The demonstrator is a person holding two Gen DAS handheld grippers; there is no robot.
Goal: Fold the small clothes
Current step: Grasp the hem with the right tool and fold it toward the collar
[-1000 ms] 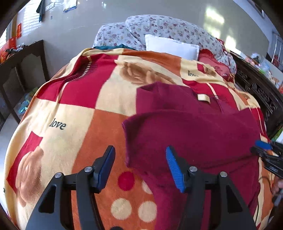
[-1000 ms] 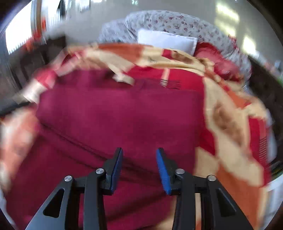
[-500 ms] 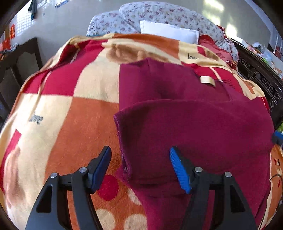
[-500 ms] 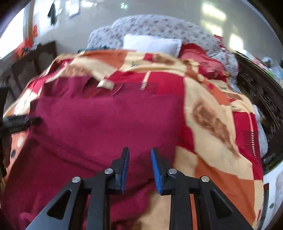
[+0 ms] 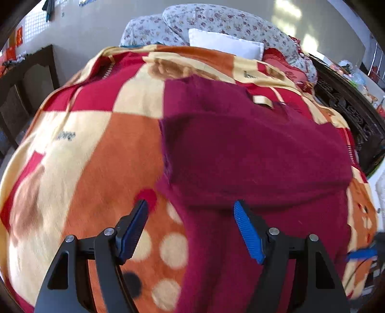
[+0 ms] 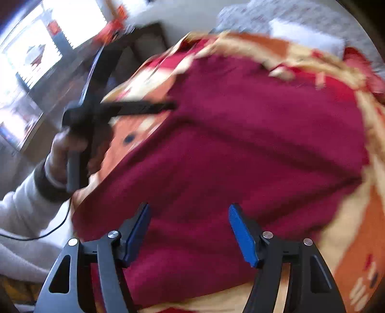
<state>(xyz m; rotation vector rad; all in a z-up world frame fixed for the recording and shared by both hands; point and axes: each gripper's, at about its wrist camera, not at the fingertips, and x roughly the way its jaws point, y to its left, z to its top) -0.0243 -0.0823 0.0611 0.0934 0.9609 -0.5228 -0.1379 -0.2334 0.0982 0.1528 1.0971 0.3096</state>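
Observation:
A dark red knitted garment [image 5: 252, 154] lies on a patterned blanket, its lower part folded up over the upper part, with a tan label [image 5: 262, 101] showing near the collar. My left gripper [image 5: 190, 228] is open and empty, hovering over the garment's near left edge. In the right wrist view the same garment [image 6: 240, 144] fills the middle, blurred. My right gripper [image 6: 189, 231] is open and empty above the garment's near part. The left gripper [image 6: 142, 107] shows there at the garment's left edge, held by a hand.
The orange, red and cream blanket [image 5: 96, 149] covers the bed. A white pillow [image 5: 223, 45] and floral bedding [image 5: 216, 21] lie at the head. A dark carved bed frame [image 5: 349, 106] runs along the right. A dark wooden chair [image 5: 21, 91] stands at the left.
My right gripper has opened wide and swung back towards the near left. My left gripper has pulled back from the folded edge, still open. The folded garment lies still.

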